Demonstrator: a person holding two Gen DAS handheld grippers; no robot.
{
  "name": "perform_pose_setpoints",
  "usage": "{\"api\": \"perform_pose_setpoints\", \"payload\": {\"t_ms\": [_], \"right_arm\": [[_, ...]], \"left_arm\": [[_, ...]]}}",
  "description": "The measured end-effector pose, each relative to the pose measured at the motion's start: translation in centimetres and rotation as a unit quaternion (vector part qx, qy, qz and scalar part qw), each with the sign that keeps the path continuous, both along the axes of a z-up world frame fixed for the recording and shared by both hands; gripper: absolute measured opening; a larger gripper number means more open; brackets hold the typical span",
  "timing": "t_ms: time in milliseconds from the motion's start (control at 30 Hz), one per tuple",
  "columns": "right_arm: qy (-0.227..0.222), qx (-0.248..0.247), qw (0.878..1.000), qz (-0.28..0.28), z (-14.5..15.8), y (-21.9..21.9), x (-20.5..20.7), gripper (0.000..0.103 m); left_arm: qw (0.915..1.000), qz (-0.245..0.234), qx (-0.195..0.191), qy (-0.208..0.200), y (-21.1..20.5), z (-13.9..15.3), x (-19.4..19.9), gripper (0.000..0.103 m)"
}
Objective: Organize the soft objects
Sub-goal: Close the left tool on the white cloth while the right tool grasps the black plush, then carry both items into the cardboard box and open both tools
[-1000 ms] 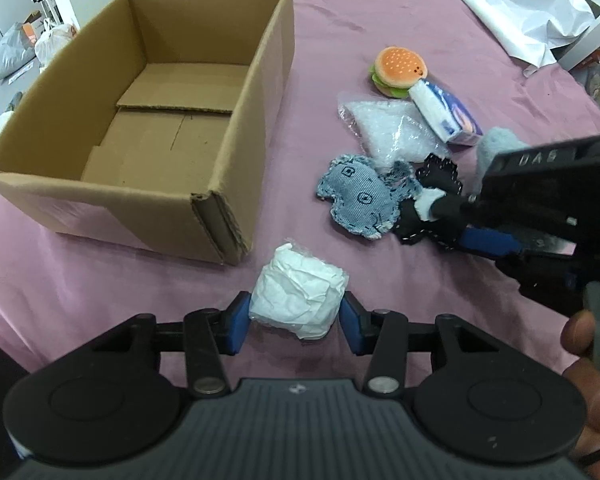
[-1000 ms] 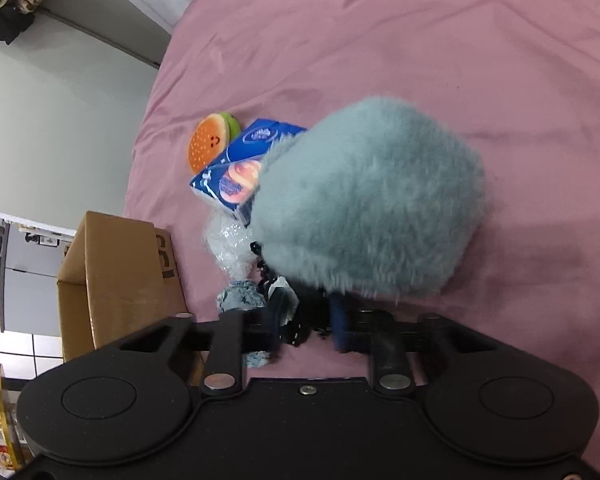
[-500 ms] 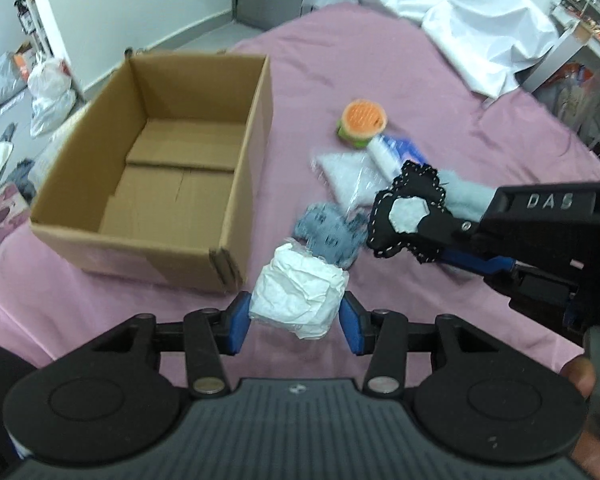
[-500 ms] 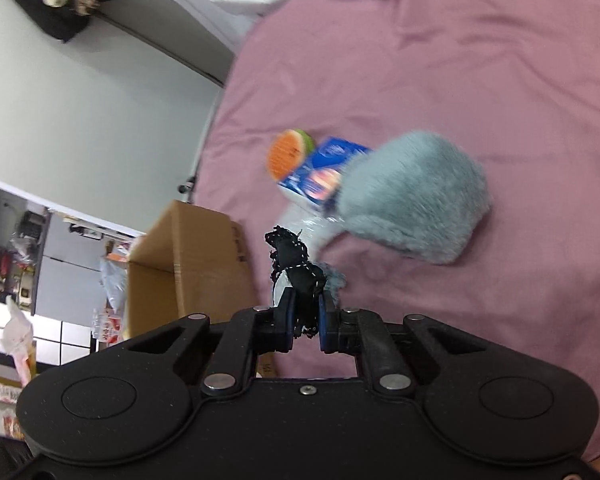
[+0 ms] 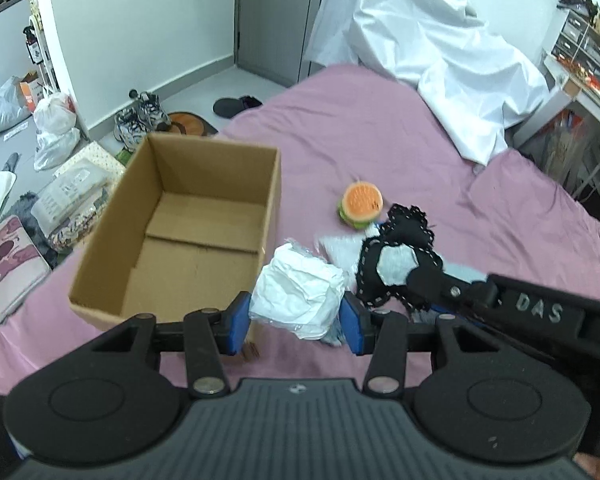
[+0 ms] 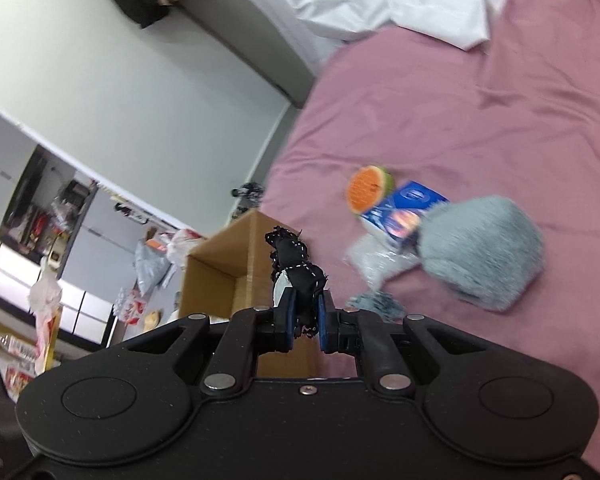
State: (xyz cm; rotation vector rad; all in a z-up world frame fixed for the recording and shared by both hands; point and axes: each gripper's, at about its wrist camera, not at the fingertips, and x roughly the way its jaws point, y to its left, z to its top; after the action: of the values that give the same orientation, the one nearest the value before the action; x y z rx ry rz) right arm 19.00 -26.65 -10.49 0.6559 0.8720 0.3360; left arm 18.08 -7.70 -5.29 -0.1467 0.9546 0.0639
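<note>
Pink sheet covers the bed point(image 5: 380, 128), everything sits on it. Left gripper point(image 5: 294, 322) has its blue fingers point(image 5: 236, 326) partly closed, squeezing a crumpled white bundle point(image 5: 300, 296) held up off the bed, just beside the near right corner of the cardboard box point(image 5: 112, 252). Box is open on top, flaps visible on its floor, nothing inside that can be seen. Right gripper point(image 6: 303, 316) is nearly closed, fingers point(image 6: 286, 318) pinching a black fabric toy point(image 6: 296, 264) with white stitched edging and a grey patch; the toy sticks up above the fingers, in the air. In the left wrist view the same black toy point(image 5: 396, 264) hangs just right of the white bundle, near it, contact unclear.

Left on the bed: burger toy point(image 5: 360, 204) right of the box, a blue packet point(image 6: 404, 210) touching it, a clear plastic bag point(image 6: 374, 260) just below the packet, and a fluffy grey-blue plush point(image 6: 484, 250) against the packet and bag. Small blue-grey fabric piece point(image 6: 376, 304) near the right gripper fingers, blurred. White cloth point(image 5: 432, 64) heaped at the far end of the bed. Shoes point(image 5: 142, 118) and plastic bags point(image 5: 56, 128) on the floor beyond the box.
</note>
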Motion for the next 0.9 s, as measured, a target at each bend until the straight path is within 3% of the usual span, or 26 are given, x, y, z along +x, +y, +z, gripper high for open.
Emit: {"api": "perform_pose_setpoints", "payload": {"t_ms": [567,900], "right_arm": [[-0.083,-0.006,0.996,0.031,3.5,2.9,3.5,0.011],[-0.090,0.001,0.995,0.043,4.4,5.1,5.8,0.011]], "left_arm": [[0.9993,0.024,0.002,-0.028,5.3,1.9,2.7,0.046],[0.9988,0.039,-0.008,-0.027,8.0,2.0,4.6,0.046]]}}
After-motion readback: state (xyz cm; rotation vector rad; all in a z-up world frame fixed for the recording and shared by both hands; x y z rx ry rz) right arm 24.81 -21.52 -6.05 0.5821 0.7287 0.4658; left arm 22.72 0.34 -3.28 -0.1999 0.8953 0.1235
